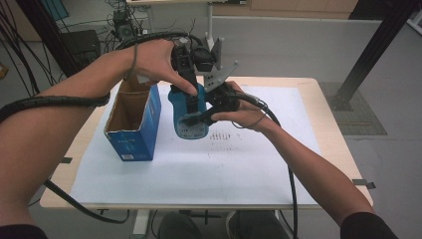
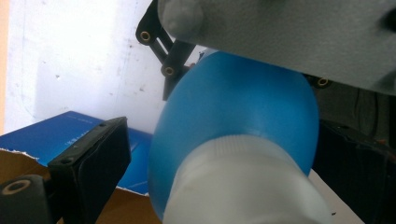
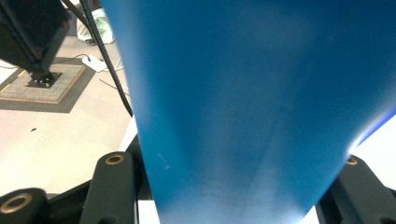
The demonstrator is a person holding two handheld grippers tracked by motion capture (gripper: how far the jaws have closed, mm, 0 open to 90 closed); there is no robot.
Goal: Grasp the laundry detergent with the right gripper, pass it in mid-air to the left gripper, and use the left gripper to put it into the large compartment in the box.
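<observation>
Both hands are meeting over the middle of the table (image 1: 298, 179) right now, and a blue bottle (image 1: 191, 112) is standing upright between them on the white sheet (image 1: 199, 169). The right gripper (image 1: 211, 112) is coming in from the side and is clamping the bottle's body: in the right gripper view the blue wall is sitting tight between the two black jaws, so those tongs are narrowed onto the bottle.

The left gripper (image 1: 191, 94) is hanging over the bottle from above. In the left gripper view the white cap (image 2: 243, 186) is lying between its jaws, one jaw standing off to the left with a gap showing. The other jaw is dark and half hidden behind the bottle, so I cannot tell whether these tongs are pressing on the cap or not.

Just beside the bottle, on the left hand's side, a blue cardboard box (image 1: 134, 119) is standing with its top torn open, brown inside showing.
</observation>
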